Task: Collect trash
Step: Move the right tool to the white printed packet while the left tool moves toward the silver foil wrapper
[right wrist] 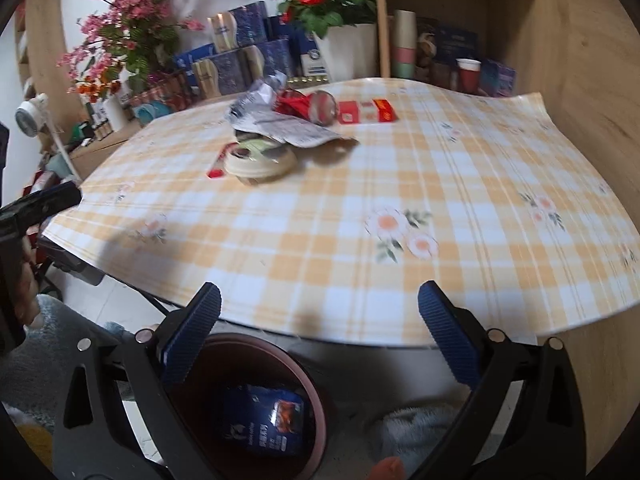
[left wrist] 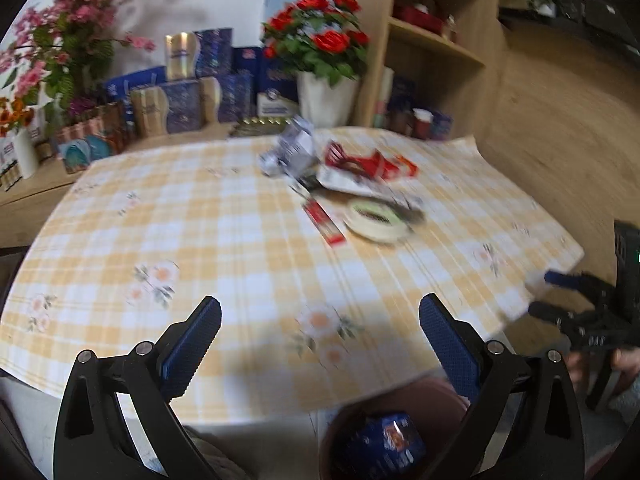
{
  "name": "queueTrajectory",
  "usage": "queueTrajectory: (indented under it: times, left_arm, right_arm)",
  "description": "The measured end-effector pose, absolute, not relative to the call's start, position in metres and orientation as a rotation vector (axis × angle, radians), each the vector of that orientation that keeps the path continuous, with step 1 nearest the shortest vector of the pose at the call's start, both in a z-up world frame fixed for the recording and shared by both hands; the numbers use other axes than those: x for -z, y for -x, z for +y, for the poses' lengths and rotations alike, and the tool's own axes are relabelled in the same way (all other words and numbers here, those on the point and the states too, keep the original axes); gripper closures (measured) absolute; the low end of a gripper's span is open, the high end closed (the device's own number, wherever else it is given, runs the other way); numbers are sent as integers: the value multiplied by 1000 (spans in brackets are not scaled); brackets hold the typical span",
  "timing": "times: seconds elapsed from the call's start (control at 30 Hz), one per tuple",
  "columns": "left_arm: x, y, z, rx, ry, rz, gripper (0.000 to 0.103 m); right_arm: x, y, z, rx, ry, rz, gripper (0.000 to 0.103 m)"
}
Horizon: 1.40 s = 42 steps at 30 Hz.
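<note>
Left gripper (left wrist: 320,332): jaws spread wide, nothing between them. Right gripper (right wrist: 320,320): jaws likewise apart and empty. Both hang over the near table (right wrist: 400,280) edge. The bin (right wrist: 308,384) sits below them, holding a blue packet (right wrist: 264,420). The trash pile (right wrist: 276,132) lies ahead, well apart, across the table.

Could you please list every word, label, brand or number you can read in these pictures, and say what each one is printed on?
None can be quoted with confidence.
Blue snack packet in the round brown bin: white print, too blurred to read.
Flat red carton on the yellow checked tablecloth: marks too small.
Crumpled silver wrapper: fine print, unreadable.
Blue and gold gift boxes behind: logos blurred.
</note>
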<state>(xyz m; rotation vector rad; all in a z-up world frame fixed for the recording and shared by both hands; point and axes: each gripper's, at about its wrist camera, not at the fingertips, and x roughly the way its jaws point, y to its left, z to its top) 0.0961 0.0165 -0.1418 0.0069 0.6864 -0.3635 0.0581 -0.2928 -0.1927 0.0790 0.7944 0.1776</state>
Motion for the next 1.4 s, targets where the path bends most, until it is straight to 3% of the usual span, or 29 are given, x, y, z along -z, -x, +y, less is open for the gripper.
queueTrajectory:
  times: [0.27,0.6,1.07,1.4]
  left_arm:
    - [119,-105,37,307,38,592,6]
    - [128,-119,45,295,39,584,6]
    - [140,-149,68,219,87,613,6]
    - [154,-155,78,201,114,646,6]
  right_arm:
    - [176,-90,-278,-223,-39,815,6]
    - [170,-136,-268,-169,139,856,6]
    - [157,-247,-247,-254,114,853,6]
    - [197,-319,-195,-311,104,1029,6]
